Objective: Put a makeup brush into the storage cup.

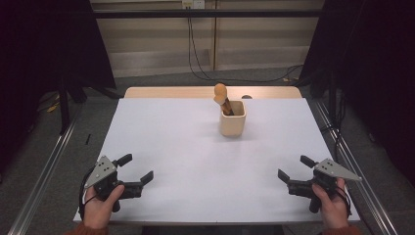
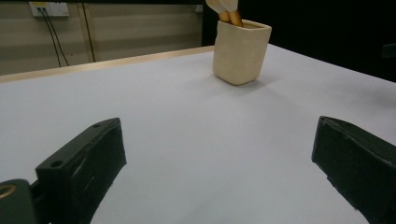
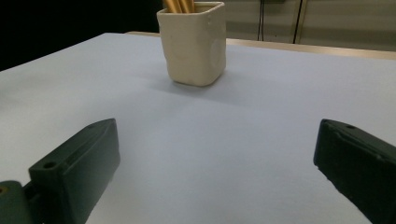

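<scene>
The left gripper (image 1: 132,168) rests at the near left corner of the white table (image 1: 195,161) with its jaws wide apart and nothing between them. The cream holder (image 1: 233,119) with its wooden utensils (image 1: 222,96) stands upright toward the far middle, well apart from both tools. The right gripper (image 1: 294,167), at the near right corner, also has its jaws apart and holds nothing, so I judge that the work is at its starting step, and the next move calls for a long reach forward to the holder.
</scene>
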The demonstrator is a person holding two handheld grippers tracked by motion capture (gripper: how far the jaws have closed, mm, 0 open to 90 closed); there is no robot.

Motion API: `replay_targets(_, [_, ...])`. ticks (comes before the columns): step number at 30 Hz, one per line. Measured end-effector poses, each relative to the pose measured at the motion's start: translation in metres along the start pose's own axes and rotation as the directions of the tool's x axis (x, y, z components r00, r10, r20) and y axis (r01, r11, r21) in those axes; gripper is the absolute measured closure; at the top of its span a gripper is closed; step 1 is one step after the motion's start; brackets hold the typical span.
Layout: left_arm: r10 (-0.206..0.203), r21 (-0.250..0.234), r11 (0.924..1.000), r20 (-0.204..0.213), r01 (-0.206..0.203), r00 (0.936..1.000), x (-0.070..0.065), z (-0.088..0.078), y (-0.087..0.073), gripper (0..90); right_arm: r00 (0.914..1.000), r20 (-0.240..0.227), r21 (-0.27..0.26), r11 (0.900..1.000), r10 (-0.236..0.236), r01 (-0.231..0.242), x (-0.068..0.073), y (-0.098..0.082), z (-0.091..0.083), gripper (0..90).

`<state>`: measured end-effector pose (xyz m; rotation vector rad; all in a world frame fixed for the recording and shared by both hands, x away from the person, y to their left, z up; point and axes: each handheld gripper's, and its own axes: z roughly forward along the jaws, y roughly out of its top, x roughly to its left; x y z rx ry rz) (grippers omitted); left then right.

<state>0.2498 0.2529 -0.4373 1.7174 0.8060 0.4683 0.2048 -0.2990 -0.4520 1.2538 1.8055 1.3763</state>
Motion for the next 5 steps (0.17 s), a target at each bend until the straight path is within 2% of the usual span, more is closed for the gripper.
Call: replay_targets(5, [0.003, 0.005, 1.0, -0.001, -0.003, 1.0, -0.0001, 0.0014, 0.0004, 2.6, 0.9999, -0.014, 0.012, 1.0, 0.003, -0.003, 0.0003, -0.0015, 0.0048, 0.0])
